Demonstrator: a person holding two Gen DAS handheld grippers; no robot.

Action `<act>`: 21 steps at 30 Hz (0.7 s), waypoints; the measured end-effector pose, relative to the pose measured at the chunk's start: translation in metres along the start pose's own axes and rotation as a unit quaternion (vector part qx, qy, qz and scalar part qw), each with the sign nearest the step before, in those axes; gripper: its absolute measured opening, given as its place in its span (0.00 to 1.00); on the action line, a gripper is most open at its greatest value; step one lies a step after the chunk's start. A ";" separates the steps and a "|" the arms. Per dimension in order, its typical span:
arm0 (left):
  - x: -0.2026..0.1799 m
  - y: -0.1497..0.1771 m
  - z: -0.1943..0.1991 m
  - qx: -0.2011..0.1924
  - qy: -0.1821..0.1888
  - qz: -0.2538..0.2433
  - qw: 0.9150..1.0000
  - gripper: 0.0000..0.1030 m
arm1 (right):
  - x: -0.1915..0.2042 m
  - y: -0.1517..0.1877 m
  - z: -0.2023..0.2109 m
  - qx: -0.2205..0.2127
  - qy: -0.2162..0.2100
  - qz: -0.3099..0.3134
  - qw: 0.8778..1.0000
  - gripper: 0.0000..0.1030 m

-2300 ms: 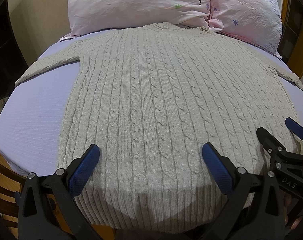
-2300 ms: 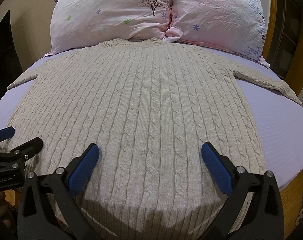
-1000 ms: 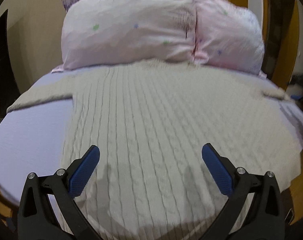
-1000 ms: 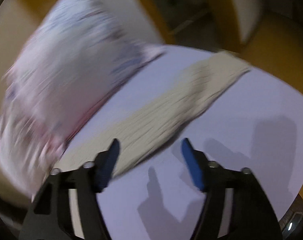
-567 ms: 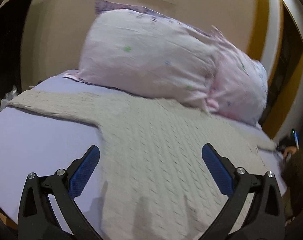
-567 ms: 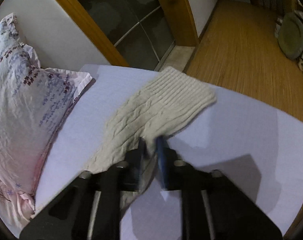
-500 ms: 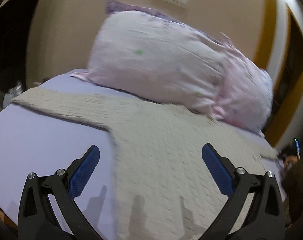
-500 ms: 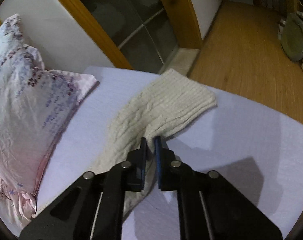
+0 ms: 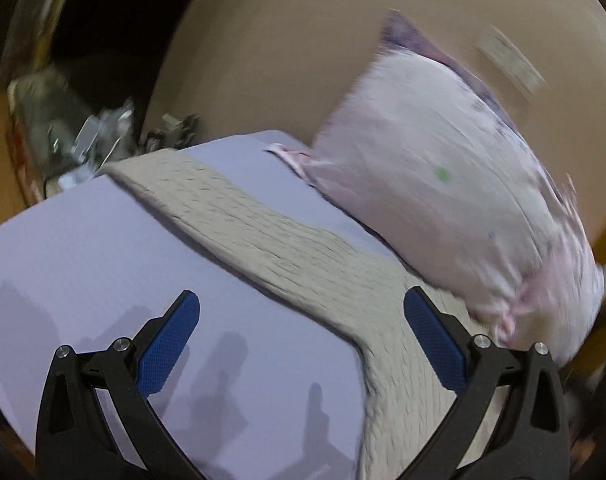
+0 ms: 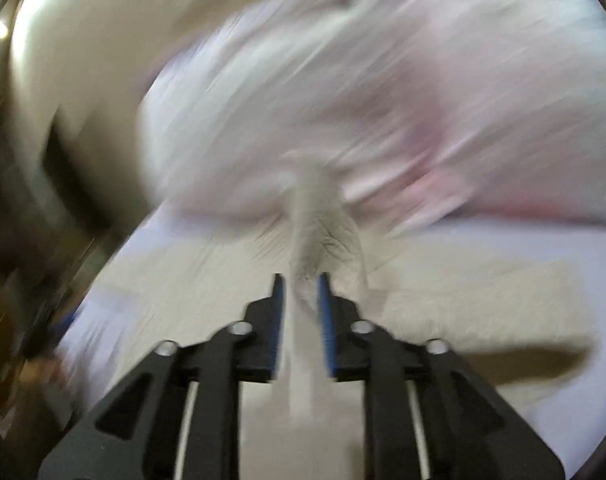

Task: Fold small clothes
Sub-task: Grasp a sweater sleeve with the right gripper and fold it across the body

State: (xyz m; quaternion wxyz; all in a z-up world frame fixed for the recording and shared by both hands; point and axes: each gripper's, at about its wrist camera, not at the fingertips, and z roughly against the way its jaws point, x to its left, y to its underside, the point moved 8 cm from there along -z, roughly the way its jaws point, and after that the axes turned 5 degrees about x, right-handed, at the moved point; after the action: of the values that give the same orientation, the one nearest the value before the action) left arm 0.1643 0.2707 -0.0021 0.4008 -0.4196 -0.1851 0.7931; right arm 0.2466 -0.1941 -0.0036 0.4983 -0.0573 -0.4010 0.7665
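While the right gripper (image 10: 301, 286) pinched a bunched sleeve of the cable-knit sweater (image 9: 287, 256) between nearly closed fingers, the left gripper (image 9: 303, 344) hovered wide open and empty above the other sleeve, which lay flat on the lavender bedsheet (image 9: 83, 256) near the pink pillow (image 9: 435, 184). Sleeve folding appeared underway; the next move called for laying the held sleeve across the sweater body.

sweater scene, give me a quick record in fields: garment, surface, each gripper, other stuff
garment: beige cable-knit sweater, one sleeve stretched flat across the bed
surface: lavender sheet
left gripper: open, holding nothing, above the sleeve and sheet
right gripper: shut on a bunch of sweater knit, lifted off the bed; view heavily blurred
other: pink pillow behind the sleeve, against a beige wall
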 end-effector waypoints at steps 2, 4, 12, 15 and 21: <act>0.016 -0.014 -0.011 0.004 -0.007 0.033 0.999 0.99 | 0.017 0.016 -0.022 0.033 -0.024 0.008 0.999 0.42; 0.029 -0.026 -0.021 0.009 -0.008 0.061 0.998 0.96 | 0.011 0.019 -0.023 0.012 -0.033 -0.001 0.999 0.56; 0.082 -0.056 -0.067 0.030 -0.043 0.169 0.984 0.73 | -0.031 0.020 0.015 -0.120 -0.099 -0.060 0.986 0.72; 0.098 -0.069 -0.069 0.012 -0.045 0.192 0.980 0.69 | -0.025 0.024 0.005 -0.105 -0.106 -0.057 0.987 0.72; 0.110 -0.090 -0.078 0.013 -0.105 0.185 0.977 0.13 | -0.011 0.033 -0.001 -0.095 -0.107 -0.027 0.989 0.80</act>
State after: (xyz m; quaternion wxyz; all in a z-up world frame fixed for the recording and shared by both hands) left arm 0.2351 0.4093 -0.0471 0.2307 -0.3562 -0.1346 0.8954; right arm 0.2283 -0.2082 -0.0299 0.4651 -0.0112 -0.5242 0.7133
